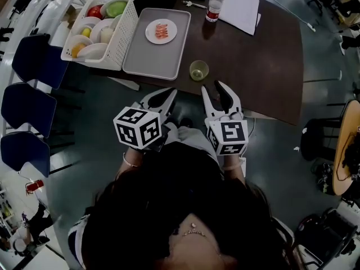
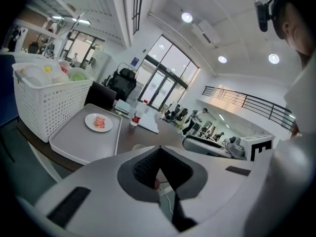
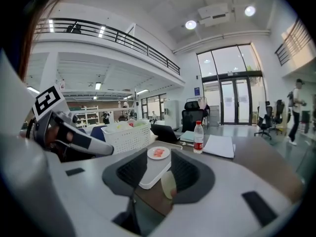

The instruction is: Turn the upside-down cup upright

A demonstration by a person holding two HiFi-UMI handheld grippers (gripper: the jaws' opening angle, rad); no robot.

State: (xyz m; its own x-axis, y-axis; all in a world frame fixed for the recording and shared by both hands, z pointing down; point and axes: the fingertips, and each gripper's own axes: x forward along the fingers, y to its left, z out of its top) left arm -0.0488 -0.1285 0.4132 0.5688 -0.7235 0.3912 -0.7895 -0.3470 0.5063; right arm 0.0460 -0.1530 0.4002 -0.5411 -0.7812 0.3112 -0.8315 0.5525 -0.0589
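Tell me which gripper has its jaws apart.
The right gripper: its jaws stand apart, with nothing gripped, near the cup. The left gripper is shut.

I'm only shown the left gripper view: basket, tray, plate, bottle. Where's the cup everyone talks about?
Observer: A pale green cup stands near the front edge of the table, just right of the tray.
Operator: Is the other tool holding it?
Observer: No. The right tool is open and stops short of the cup, not touching it.
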